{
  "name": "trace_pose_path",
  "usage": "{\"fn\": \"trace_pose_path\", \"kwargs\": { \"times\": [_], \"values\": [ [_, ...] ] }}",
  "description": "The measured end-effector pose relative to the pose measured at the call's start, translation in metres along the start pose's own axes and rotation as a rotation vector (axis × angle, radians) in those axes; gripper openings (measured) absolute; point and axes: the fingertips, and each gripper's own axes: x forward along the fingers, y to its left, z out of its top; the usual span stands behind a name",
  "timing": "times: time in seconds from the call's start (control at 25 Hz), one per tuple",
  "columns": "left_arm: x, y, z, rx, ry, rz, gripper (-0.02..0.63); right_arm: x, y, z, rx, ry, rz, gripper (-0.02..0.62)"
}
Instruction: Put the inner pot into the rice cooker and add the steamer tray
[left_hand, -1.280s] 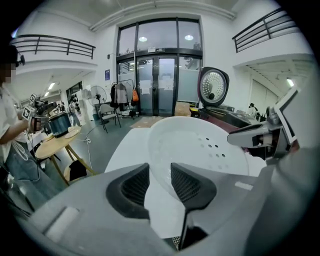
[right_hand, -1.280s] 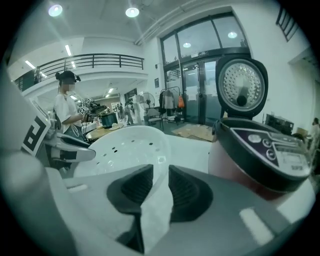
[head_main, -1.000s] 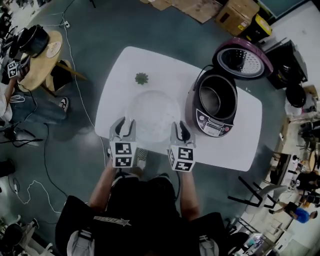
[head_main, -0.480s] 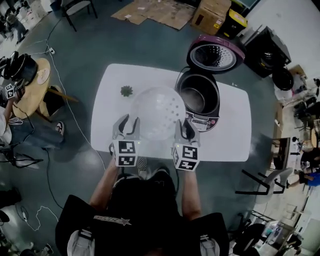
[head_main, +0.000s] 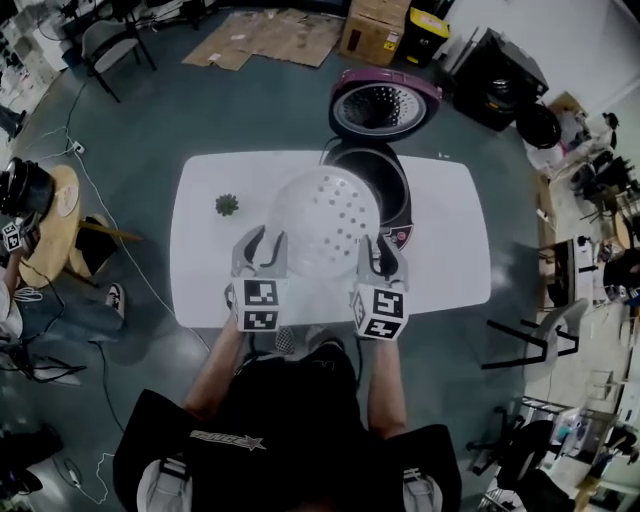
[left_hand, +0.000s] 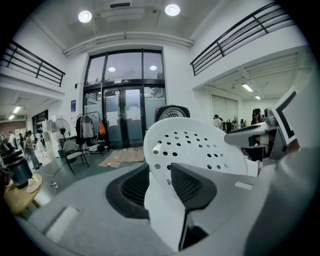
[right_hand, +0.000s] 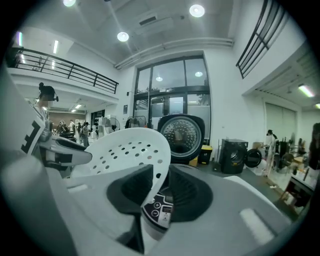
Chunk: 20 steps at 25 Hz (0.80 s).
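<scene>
A white perforated steamer tray (head_main: 325, 225) hangs in the air above the white table (head_main: 450, 260), held by both grippers. My left gripper (head_main: 260, 243) is shut on its left rim and my right gripper (head_main: 379, 249) is shut on its right rim. In the left gripper view the tray (left_hand: 192, 150) rises between the dark pads; in the right gripper view the tray's (right_hand: 127, 150) edge sits between the jaws. The purple rice cooker (head_main: 385, 180) stands just beyond the tray with its lid (head_main: 383, 103) up; the tray hides most of its opening.
A small green plant (head_main: 227, 205) sits at the table's left. A round wooden side table (head_main: 55, 215) stands far left on the floor. A chair (head_main: 545, 330) is to the table's right, and cardboard boxes (head_main: 380, 25) lie beyond the cooker.
Both grippers have lifted the steamer tray off the table and carried it toward the rice cooker. The tray now overlaps the cooker's opening in the head view.
</scene>
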Motion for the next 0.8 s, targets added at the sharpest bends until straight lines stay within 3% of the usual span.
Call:
{"fn": "trace_pose_path", "kwargs": {
  "times": [0.4, 0.8],
  "values": [
    [0.058, -0.045, 0.037, 0.037, -0.025, -0.074, 0.144, 0.017, -0.071, 0.009, 0.018, -0.009, -0.08, 0.092],
    [0.118, -0.066, 0.053, 0.042, -0.001, -0.093, 0.146, 0.056, -0.12, 0.009, 0.021, 0.016, -0.092, 0.092]
  ]
}}
